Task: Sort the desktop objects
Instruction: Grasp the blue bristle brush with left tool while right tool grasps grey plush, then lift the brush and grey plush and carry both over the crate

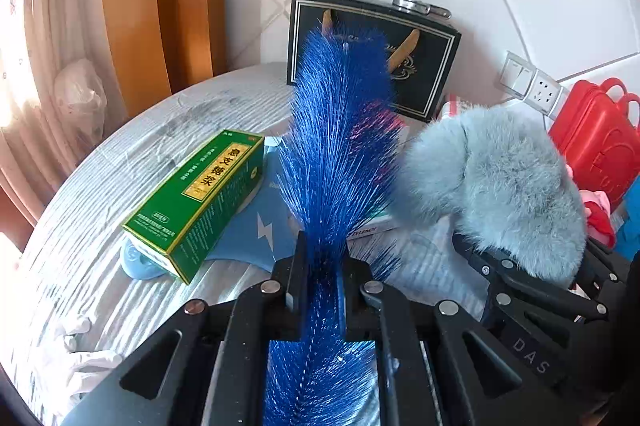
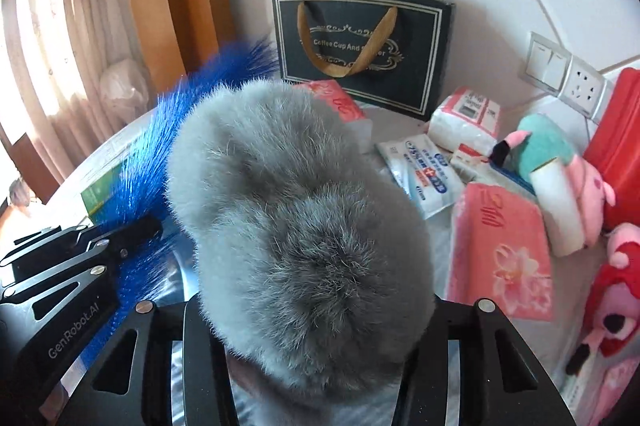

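1. The left gripper is clamped on a blue bristly tinsel strip, which stands up between its fingers and runs back under the camera.
2. The right gripper holds a grey fur piece; the fur fills the gap between its fingers and bulges up over them, so the pads themselves are hidden, though they appear to press into it.
3. Both items are lifted off the round white-clothed table, side by side and near each other.
4. Left on the table on the left side: a green medicine box lying on a blue card with a lightning mark.
5. On the right side lie pink tissue packs, a wipes packet, a white tissue pack and plush toys, loosely heaped against a red case.
6. A black gift bag stands at the back by the wall.
7. Judgement: sorting seems midway at most, with two items in hand and not yet placed, and many still scattered.
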### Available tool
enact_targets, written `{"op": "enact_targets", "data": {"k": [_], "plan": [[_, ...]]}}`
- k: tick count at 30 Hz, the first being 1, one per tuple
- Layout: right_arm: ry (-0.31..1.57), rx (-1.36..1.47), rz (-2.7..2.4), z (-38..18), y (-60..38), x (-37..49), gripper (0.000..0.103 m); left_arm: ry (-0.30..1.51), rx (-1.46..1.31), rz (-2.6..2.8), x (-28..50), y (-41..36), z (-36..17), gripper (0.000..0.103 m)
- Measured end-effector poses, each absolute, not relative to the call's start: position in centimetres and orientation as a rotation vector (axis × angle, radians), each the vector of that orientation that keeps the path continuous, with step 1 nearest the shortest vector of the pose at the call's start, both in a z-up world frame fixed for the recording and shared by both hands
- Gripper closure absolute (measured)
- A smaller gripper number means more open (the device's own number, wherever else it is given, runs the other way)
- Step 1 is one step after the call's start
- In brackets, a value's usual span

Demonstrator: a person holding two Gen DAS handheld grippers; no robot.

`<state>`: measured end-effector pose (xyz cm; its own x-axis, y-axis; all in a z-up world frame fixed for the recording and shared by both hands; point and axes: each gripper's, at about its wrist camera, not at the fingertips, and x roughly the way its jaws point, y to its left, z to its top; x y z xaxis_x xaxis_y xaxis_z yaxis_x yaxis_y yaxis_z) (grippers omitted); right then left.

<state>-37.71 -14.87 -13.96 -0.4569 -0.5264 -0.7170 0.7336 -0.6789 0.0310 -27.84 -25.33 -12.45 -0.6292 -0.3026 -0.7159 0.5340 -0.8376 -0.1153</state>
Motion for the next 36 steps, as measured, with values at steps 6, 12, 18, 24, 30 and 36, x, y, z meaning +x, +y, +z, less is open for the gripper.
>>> {"op": "enact_targets", "data": {"k": [6,12,18,24,30,36], "plan": [[0.349,0.850,-2.254,-8.4,-11.3,-34.1,0.057,0.401,0.880,-2.547,-24.6,-21.9,-6.5,0.093],[0.299,0.760,-2.372,-1.9,-6.6,-30.6,0.057,0.334,0.758,-2.669,-21.6,-18.0,-0.3,0.093],[0.239,0.648,-2.528,4.5,-0.7,-27.5,0.057,0.250,0.621,-2.837,-19.7,-12.4,5.8,0.093],[0.182,0.541,-2.751,10.3,9.0,-24.8,0.057,0.167,0.503,-3.036,-19.4,-2.8,10.6,0.093],[0.135,0.446,-2.938,14.4,21.6,-22.9,0.057,0.121,0.316,-3.210,-18.4,10.2,15.4,0.093],[0.152,0.424,-3.048,16.3,35.5,-22.5,0.057,0.120,0.281,-3.307,-18.4,24.8,18.5,0.093]]}}
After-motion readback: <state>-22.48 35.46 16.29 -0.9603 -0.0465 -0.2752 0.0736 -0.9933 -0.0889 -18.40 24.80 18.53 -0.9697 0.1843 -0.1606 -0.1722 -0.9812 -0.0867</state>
